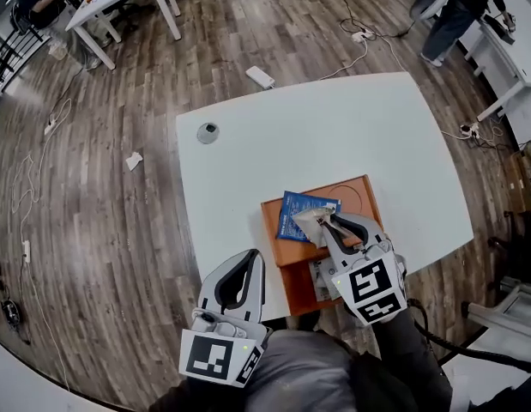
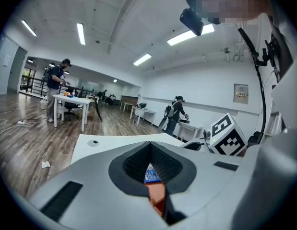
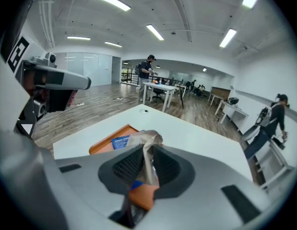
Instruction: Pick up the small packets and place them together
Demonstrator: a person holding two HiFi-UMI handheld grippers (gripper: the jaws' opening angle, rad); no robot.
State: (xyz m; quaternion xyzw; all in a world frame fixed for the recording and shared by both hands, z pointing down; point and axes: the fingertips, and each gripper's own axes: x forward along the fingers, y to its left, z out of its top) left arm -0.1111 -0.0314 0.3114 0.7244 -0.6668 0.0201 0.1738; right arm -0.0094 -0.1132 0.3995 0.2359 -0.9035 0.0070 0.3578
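Head view first: white table (image 1: 334, 127) with one orange tray (image 1: 355, 197) sitting on it toward the near edge. I count two packets. The blue packet (image 1: 301, 204) lies flat on the tray, and I think its long side runs across the tray, but its near edge is covered, so that's a rough call. The tan packet (image 1: 306, 223) is pinched in the right gripper (image 1: 327, 223) just above the blue one, with its free end pointing away from the gripper toward the tray's left edge. The left gripper (image 1: 250, 256) hangs over the table's near edge, left of the tray and clear of it. One round grommet (image 1: 208, 133) sits in the far left part of the tabletop.

Left gripper view: the left gripper's (image 2: 149, 145) tips look like they meet with nothing between them. Through the gap behind the tips you only get a sliver of the blue packet (image 2: 150, 176) and the tray (image 2: 157, 195). The rest is blocked by the gripper body.

Right gripper view: the right gripper (image 3: 148, 146) is clamped on the tan packet (image 3: 147, 139). The packet stands on edge, its long axis runs along the jaws, and its crumpled end pokes up past the tips. The blue packet (image 3: 121, 142) lies flat on the tray (image 3: 102, 145) beyond it, half hidden by the gripper.
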